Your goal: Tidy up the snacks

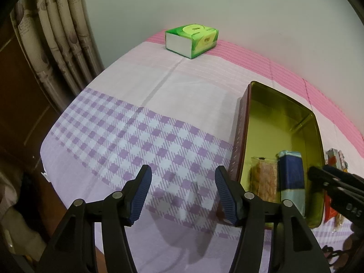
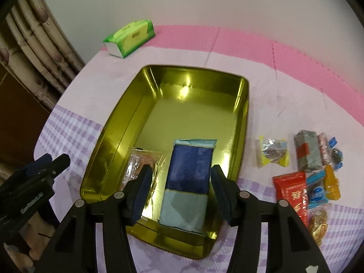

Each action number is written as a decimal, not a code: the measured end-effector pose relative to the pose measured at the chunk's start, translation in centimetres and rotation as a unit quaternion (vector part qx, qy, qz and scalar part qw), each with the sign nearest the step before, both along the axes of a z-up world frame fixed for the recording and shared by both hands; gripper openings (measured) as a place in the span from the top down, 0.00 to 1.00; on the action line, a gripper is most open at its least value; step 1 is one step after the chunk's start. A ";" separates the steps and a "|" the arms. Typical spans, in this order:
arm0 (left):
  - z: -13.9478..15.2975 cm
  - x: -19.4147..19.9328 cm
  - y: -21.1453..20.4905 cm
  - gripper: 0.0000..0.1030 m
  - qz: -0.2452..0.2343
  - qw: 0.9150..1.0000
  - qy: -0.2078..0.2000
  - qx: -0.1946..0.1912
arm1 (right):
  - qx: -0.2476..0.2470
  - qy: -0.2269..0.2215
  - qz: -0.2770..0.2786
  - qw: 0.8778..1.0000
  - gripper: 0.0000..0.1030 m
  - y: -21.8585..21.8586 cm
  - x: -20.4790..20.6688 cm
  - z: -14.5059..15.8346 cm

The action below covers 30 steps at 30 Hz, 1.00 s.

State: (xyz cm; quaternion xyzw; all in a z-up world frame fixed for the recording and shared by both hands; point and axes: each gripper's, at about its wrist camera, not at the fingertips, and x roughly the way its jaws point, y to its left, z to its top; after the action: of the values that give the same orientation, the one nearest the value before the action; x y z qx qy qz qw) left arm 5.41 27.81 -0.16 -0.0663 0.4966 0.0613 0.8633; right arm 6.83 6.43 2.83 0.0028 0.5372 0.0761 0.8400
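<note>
A gold tin (image 2: 243,104) (image 1: 250,104) lies open on the cloth. Inside it, at the near end, a dark blue and pale blue snack pack (image 2: 188,166) (image 1: 292,175) lies flat beside a clear-wrapped cracker pack (image 2: 138,159) (image 1: 265,179). My right gripper (image 2: 180,182) (image 1: 318,175) hovers over the blue pack, open; its pads stand clear of the pack's sides. My left gripper (image 1: 183,182) (image 2: 52,161) is open with nothing in it, over the checked cloth left of the tin. Loose snacks lie right of the tin: a red packet (image 2: 291,188), a grey pack (image 2: 306,150), a yellow-edged clear packet (image 2: 273,152).
A green tissue box (image 1: 192,39) (image 2: 129,37) stands at the far edge by the wall. A curtain (image 1: 56,34) hangs past the table's left edge. More small packets, one of them orange (image 2: 332,182), crowd the right side by the red packet.
</note>
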 end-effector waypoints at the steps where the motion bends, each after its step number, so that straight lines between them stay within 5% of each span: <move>1: 0.0 0.0 0.0 0.42 -0.001 1.000 0.000 0.001 | 0.000 -0.005 0.005 1.000 0.50 -0.3 -0.3 0.3; 10: -0.1 0.0 0.0 0.41 -0.007 1.000 0.000 0.009 | -0.033 -0.011 -0.026 0.999 0.50 -8.1 -0.8 1.9; 20: -0.2 0.0 -0.4 0.41 -0.011 0.999 -0.001 0.032 | -0.069 0.040 -0.094 0.992 0.50 -18.6 0.2 -0.8; 30: -0.3 -0.2 -2.8 0.41 -0.030 0.998 0.008 0.050 | -0.047 0.060 -0.095 0.993 0.50 -20.0 -0.2 -3.3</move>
State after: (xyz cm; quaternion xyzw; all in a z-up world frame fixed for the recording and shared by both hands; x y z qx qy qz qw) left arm 5.16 24.98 -0.43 -0.0074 0.5011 0.0609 0.8632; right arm 6.59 -13.62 -0.43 0.0189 0.5867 -0.0301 0.8090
